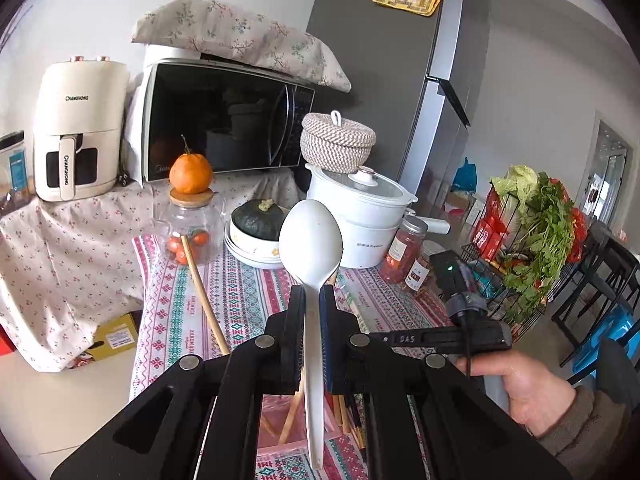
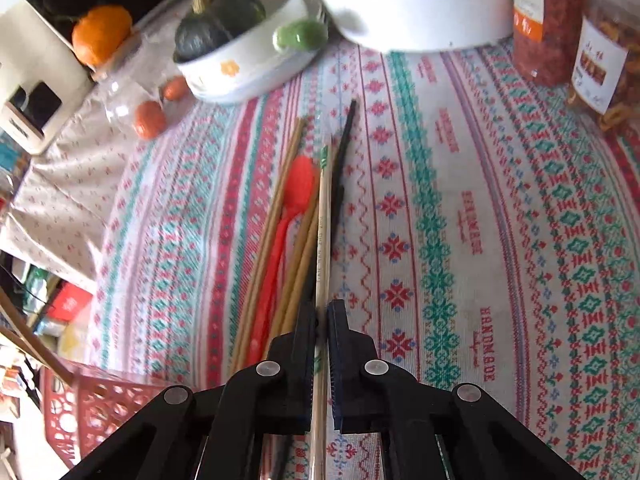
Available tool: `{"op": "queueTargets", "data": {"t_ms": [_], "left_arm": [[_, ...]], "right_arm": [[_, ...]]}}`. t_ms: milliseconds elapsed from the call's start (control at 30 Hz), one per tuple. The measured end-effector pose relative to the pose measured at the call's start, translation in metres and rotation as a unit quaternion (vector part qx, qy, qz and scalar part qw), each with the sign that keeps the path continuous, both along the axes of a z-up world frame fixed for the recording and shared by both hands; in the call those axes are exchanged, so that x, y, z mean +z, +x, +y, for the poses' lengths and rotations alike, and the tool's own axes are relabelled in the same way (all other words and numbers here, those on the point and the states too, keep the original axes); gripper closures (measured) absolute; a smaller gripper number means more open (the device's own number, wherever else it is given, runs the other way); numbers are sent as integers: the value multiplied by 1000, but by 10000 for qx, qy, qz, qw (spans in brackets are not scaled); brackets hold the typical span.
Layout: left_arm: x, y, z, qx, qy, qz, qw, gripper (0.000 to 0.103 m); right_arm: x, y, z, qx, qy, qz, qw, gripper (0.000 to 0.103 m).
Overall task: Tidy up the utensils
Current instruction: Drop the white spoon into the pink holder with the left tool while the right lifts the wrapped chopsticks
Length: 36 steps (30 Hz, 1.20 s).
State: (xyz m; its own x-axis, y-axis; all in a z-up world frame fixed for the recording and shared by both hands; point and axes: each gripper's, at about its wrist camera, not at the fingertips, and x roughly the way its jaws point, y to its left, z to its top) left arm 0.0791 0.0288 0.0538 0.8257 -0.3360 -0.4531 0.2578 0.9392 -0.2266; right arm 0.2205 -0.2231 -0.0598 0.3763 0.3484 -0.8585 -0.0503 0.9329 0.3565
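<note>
On the left, the left gripper (image 1: 312, 300) is holding a white spoon (image 1: 311, 240) upright, its fingers (image 1: 295, 320) closed tight on the handle just under the bowl. The spoon's handle is running down between the arms to a pink basket (image 1: 280, 438) lying below, where several wooden chopsticks (image 1: 290, 416) are standing. One long chopstick (image 1: 202, 292) is leaning up out of it toward a glass jar (image 1: 188, 228) with an orange (image 1: 191, 174) sitting on its lid. Further right in this view, a person's hand (image 1: 532, 388) is gripping the handle of the other tool.

In the right wrist view, the pink basket (image 2: 100, 408) is showing at the lower left corner. Right of it, brown chopsticks (image 2: 280, 216) and a red spoon (image 2: 288, 216) are lying together on the patterned tablecloth (image 2: 480, 220). The right gripper (image 2: 322, 320) is pinching a pale chopstick (image 2: 323, 240) with a green-printed tip, its fingers (image 2: 340, 328) almost touching around the thin stick. A black utensil (image 2: 344, 148) is lying just beside it on the right. Two jars of red snacks (image 2: 560, 32) are standing at the far right.
</note>
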Motion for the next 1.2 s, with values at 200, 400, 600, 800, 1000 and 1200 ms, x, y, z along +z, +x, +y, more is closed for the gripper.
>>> {"op": "queueTargets", "data": {"t_ms": [200, 400, 600, 800, 1000, 1200], "left_arm": [[-2, 1, -4, -25, 57, -83, 9999, 96], [-6, 5, -2, 83, 8, -73, 9999, 95], [-10, 8, -1, 168, -53, -211, 9996, 95], [-20, 15, -5, 225, 83, -209, 9995, 95], [-33, 20, -8, 277, 241, -236, 9990, 95], [-48, 19, -15, 591, 469, -634, 9951, 95]], "right_arm": [[46, -16, -11, -183, 543, -890, 9944, 98], [93, -37, -3, -79, 1437, -1820, 9727, 98], [131, -66, 23, 462, 1719, -2704, 9461, 98], [134, -80, 50, 924, 1484, -2945, 9395, 98], [121, -80, 60, 1015, 1375, -2901, 9416, 98], [115, -80, 63, 987, 1399, -2944, 9402, 98]]}}
